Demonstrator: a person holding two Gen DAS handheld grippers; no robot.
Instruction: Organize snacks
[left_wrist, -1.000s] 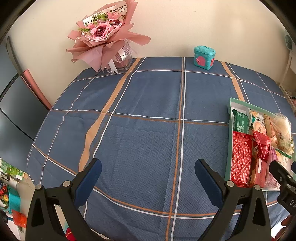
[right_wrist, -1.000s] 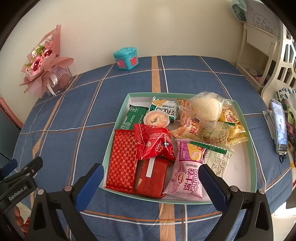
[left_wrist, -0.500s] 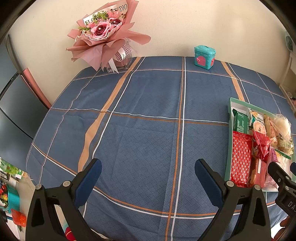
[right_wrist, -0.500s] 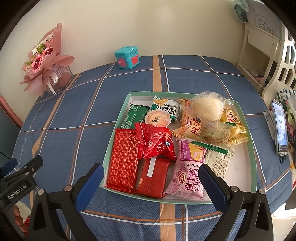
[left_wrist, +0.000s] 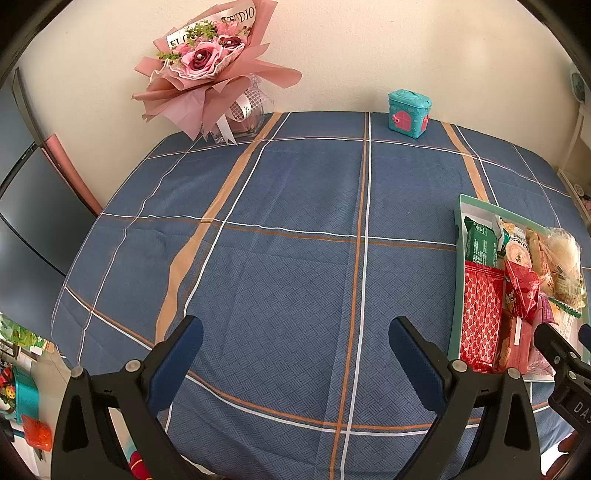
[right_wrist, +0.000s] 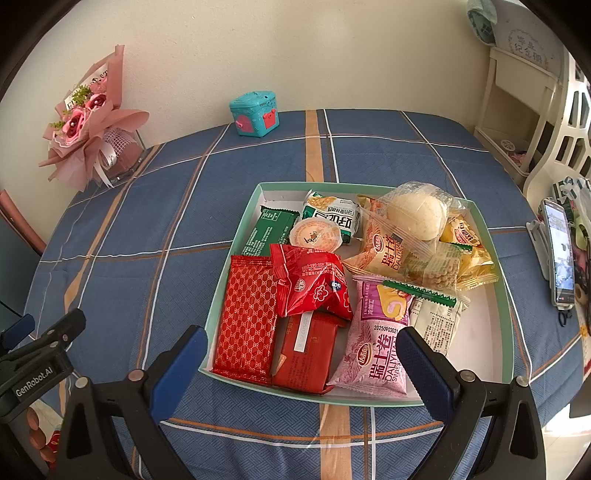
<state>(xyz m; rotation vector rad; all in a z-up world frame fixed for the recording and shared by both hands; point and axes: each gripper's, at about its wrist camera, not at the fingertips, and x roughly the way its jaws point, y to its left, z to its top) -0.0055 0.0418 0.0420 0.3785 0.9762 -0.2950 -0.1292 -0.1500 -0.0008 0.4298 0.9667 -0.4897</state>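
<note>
A mint-green tray (right_wrist: 236, 236) full of snacks sits on the blue plaid tablecloth. In it lie a red patterned packet (right_wrist: 247, 314), a red bag (right_wrist: 314, 284), a pink Swiss-roll bag (right_wrist: 373, 350), a green bar (right_wrist: 269, 232), a jelly cup (right_wrist: 314, 234) and a wrapped bun (right_wrist: 417, 214). My right gripper (right_wrist: 301, 365) hangs open just above the tray's near edge, holding nothing. My left gripper (left_wrist: 295, 354) is open over bare cloth, left of the tray (left_wrist: 456, 280), also empty.
A pink bouquet (left_wrist: 207, 77) in a glass vase and a teal toy box (left_wrist: 408, 114) stand at the table's far edge by the wall. A phone (right_wrist: 559, 254) stands off the table's right side, near a white shelf (right_wrist: 517, 103).
The right gripper has crept slightly forward toward the tray. The left gripper has barely moved. Both stay open.
</note>
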